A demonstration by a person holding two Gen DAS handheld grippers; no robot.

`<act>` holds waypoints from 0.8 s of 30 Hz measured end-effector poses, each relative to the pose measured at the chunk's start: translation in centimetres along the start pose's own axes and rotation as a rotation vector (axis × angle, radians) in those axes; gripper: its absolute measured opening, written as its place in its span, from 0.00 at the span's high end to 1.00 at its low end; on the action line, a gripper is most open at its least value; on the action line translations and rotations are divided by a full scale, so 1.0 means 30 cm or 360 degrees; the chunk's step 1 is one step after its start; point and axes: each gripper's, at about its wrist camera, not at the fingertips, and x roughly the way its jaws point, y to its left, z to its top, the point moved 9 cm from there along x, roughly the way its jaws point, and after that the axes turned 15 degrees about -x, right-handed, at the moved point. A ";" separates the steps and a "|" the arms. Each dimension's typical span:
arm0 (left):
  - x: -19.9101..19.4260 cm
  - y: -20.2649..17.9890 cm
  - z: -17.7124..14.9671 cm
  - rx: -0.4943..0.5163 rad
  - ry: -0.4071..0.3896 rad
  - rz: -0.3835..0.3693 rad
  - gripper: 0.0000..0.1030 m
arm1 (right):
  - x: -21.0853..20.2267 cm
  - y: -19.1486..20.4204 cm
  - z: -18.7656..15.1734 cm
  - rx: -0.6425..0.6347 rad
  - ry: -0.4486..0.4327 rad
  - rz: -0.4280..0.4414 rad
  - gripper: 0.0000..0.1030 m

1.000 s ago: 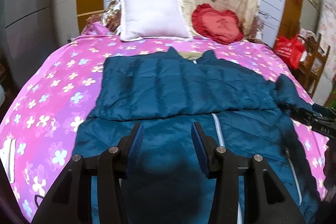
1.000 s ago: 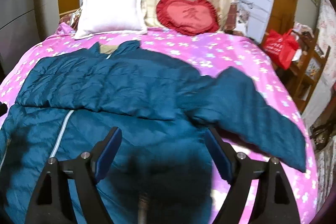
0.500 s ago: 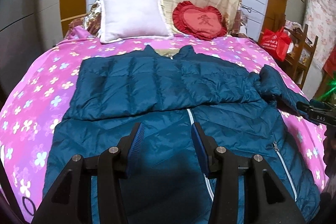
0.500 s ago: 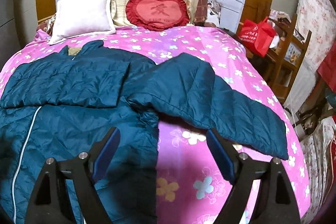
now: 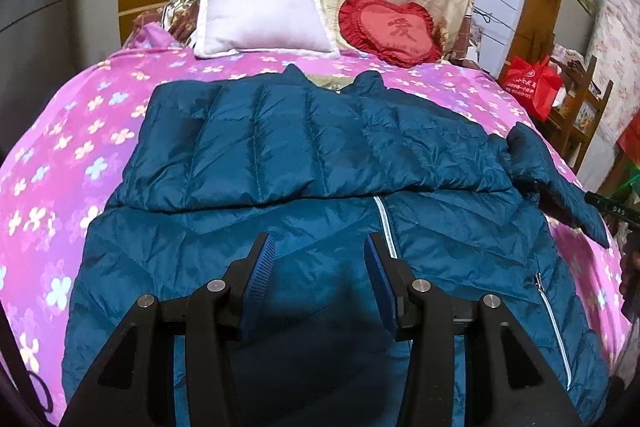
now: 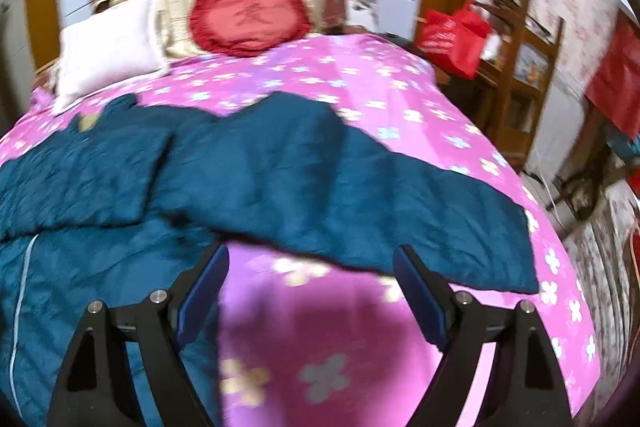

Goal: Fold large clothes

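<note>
A dark teal puffer jacket lies flat on the pink flowered bed, collar toward the pillows, one sleeve folded across its chest. Its other sleeve stretches out to the right over the bedcover. My left gripper is open and empty above the jacket's lower front, beside the zipper. My right gripper is open wide and empty above the bedcover, just in front of the outstretched sleeve. The right wrist view is blurred by motion.
A white pillow and a red heart cushion lie at the head of the bed. A red bag and a wooden shelf stand past the bed's right edge. Pink bedcover shows left of the jacket.
My right gripper has swung right, from over the jacket body to the outstretched sleeve and bare bedcover. My left gripper has shifted right a little and stays open over the jacket.
</note>
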 end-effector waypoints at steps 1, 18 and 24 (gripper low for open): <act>0.001 0.002 0.001 -0.0010 0.0004 -0.0005 0.73 | 0.020 -0.036 -0.007 0.0027 0.0020 -0.0022 0.15; 0.071 0.011 -0.016 0.0001 0.0078 0.0007 0.73 | 0.306 -0.689 -0.286 0.0671 0.0372 -0.0304 0.15; 0.099 0.015 -0.021 -0.0009 0.0111 0.0012 0.73 | 0.366 -0.756 -0.381 0.0842 0.0400 -0.0288 0.03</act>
